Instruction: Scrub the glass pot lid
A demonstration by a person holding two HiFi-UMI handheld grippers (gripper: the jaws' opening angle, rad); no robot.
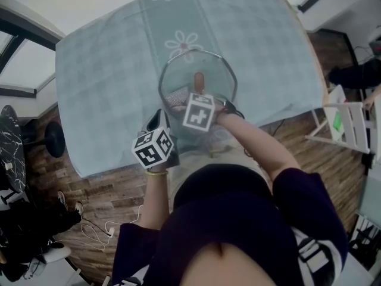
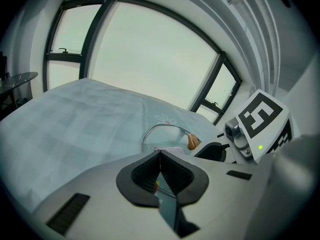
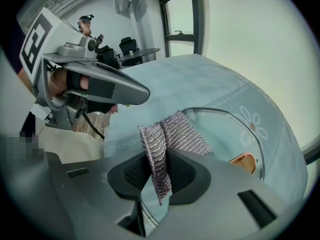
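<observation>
Centrally, the glass pot lid [image 1: 178,79] lies on the checked tablecloth [image 1: 101,82], close to the table's near edge, with its brown knob [image 1: 199,81] facing up. Wide stretches of cloth run to the left, right and far sides of it, so the table's edges there are well apart from the rim. On the near side the edge drops to the wood floor [image 1: 113,189] just behind the grippers. The right gripper [image 3: 156,156] has its jaws pinched on a folded grey scrub cloth [image 3: 182,131]. The cloth sticks out past the tips over the glass by the near rim, and whether it touches the glass cannot be told. The left gripper [image 2: 160,156] sits just beside it at the lid's near-left edge, jaws together with the pads meeting at the tips. A dark glossy sliver lower in the gap is hard to identify. In the head view the lid's near rim is covered by the right gripper's marker cube [image 1: 199,112], and both sets of jaws are hidden under the gripper bodies. A white slatted frame [image 1: 351,124] stands off the table's right edge, partly cut off.
</observation>
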